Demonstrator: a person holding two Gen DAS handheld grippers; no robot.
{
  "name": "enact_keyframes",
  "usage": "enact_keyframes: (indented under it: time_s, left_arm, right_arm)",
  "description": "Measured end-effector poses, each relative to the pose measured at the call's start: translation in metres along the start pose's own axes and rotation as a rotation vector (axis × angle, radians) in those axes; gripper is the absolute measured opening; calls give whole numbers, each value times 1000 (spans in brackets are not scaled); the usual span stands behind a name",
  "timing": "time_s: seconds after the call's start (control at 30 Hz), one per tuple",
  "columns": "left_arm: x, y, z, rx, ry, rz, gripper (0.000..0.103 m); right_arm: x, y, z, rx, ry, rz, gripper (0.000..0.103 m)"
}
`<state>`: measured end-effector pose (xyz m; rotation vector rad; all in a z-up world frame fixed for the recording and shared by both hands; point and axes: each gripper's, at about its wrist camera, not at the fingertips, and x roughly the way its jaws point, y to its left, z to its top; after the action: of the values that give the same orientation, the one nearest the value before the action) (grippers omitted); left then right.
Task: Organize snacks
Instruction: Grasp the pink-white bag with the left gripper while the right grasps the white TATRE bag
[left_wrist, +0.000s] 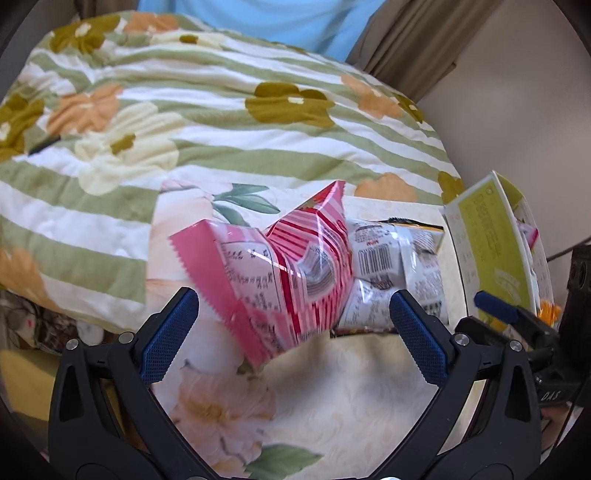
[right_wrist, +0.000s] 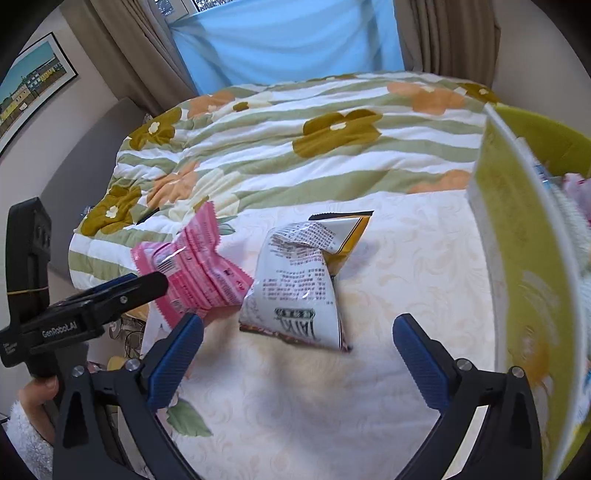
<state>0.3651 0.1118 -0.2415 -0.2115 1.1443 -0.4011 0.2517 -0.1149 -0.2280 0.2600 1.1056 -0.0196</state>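
One pink snack packet (left_wrist: 273, 273) tilted, long axis diagonal, serrated end down-left.

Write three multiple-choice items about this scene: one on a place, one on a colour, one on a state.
1. Where does the white snack packet lie?
A. between the pink snack packet and the yellow-green box
B. inside the box
C. on the striped quilt

2. What colour are the gripper pads?
A. red
B. blue
C. white

3. How does the right gripper stand?
A. shut on the white packet
B. shut on the box
C. open

Answers: 1 A, pink lies at its left, the box at its right; 2 B, all pads show blue; 3 C, its fingers are wide apart and hold nothing.
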Motion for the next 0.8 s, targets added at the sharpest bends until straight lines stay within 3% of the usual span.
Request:
enact_keyframes:
  time_s: [0.27, 0.33, 0.43, 0.8]
  left_arm:
    - [39, 5, 12, -38, 51, 14, 102]
    - [46, 6, 12, -43, 65, 19, 88]
    - [51, 5, 11, -50, 82, -6, 76]
    - [45, 0, 8, -29, 82, 54, 69]
  right_arm:
    - [38, -9, 14, 33, 58, 45, 102]
    - [43, -12, 15, 47, 65, 50, 102]
    - [48, -14, 15, 49, 82, 54, 102]
    - [67, -13, 21, 45, 128, 59, 102]
